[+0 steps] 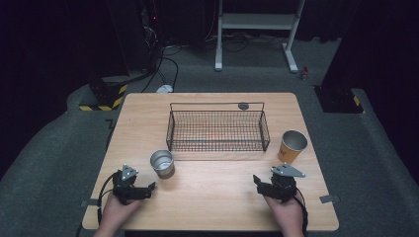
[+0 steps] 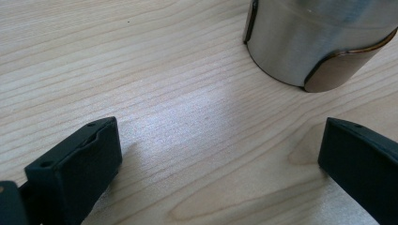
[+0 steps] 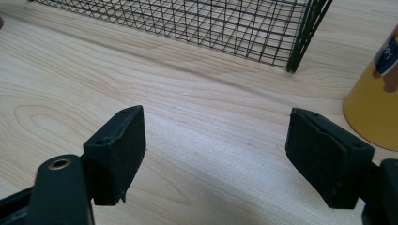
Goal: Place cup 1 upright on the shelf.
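Nothing is binned yet: left tongs (image 1: 148, 188) gaping empty, nearing the steel cup (image 1: 162, 163); right tongs (image 1: 260, 183) gaping empty beside the yellow cup (image 1: 292, 146), wire basket (image 1: 217, 129) ahead apparently empty.

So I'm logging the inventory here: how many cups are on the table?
2. A silver metal cup stands left of centre, just ahead of the left gripper. A yellow cup stands by the wire basket's right end, ahead of the right gripper. None seems hidden.
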The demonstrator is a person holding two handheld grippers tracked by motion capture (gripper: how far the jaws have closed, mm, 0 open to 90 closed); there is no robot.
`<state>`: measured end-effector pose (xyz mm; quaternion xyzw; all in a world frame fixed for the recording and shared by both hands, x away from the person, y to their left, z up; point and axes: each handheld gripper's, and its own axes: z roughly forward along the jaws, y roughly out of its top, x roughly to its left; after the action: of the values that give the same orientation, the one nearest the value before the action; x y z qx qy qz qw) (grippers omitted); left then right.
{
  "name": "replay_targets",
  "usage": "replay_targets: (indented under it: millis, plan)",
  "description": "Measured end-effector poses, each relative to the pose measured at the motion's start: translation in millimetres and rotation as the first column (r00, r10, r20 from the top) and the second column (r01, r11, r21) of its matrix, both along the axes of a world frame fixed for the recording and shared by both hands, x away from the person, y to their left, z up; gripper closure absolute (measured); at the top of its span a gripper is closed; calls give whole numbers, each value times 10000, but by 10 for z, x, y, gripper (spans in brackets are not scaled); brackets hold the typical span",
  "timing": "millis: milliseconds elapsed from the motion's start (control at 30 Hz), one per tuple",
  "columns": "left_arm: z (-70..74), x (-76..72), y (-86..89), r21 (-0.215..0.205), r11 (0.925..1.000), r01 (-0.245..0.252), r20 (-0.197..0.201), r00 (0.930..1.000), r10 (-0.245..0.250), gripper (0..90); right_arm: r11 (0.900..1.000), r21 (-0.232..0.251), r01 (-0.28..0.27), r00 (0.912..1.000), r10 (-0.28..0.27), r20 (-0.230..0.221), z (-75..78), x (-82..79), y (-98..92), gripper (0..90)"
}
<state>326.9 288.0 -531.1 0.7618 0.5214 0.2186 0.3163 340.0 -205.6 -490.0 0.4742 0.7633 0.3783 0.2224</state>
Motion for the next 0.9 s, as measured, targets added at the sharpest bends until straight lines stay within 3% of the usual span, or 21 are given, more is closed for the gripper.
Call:
replay_targets:
  millis: [533,900]
  plan:
    - [0,3,0,11,10000,-10,5,10000,10,2,9992,43,398,9983,-399,414,-25,-50,-158,189]
    - [0,3,0,9,10000,-13,4,10000,13,2,9976,127,684,9968,-689,409,-33,-30,-269,181]
